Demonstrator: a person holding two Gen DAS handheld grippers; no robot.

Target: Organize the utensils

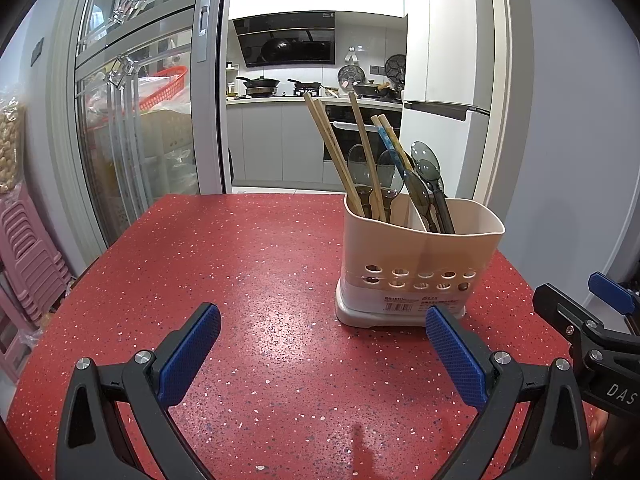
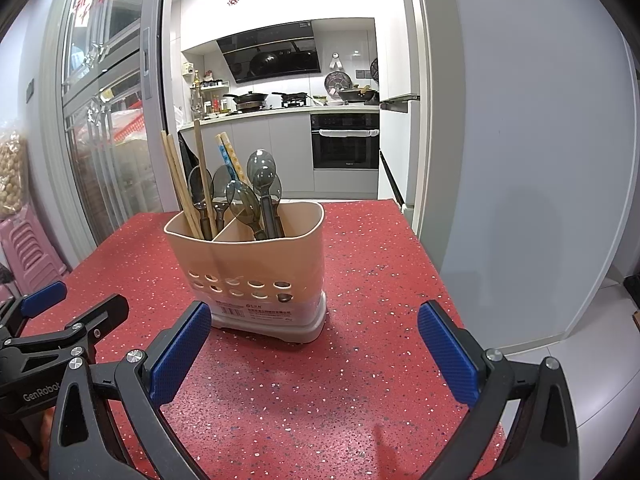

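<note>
The red speckled table (image 1: 248,264) carries a single item: a beige utensil holder (image 1: 420,264), standing upright toward the far right part of the surface, with a divider splitting it into two compartments. Sorting looks incomplete: the left compartment holds the wooden chopsticks (image 1: 324,140) leaning outward against the rim, plus two translucent grey spoons (image 2: 262,178) standing bowl-up among them, while the right compartment holds further spoons and the patterned blue chopsticks (image 2: 228,156) slanting across near the divider. In my judgement the mixed contents are why both tools face the holder. The left gripper (image 1: 322,356) hovers low over the table, short and left of the holder, level and pointing forward; its fingers are spread wide with nothing between them, the right pad overlapping the holder's base in view, though contact cannot be confirmed. The right gripper (image 2: 314,354) sits alongside it to the right at similar height, likewise spread wide and empty, with the holder just ahead between its left pad and centre line.
</note>
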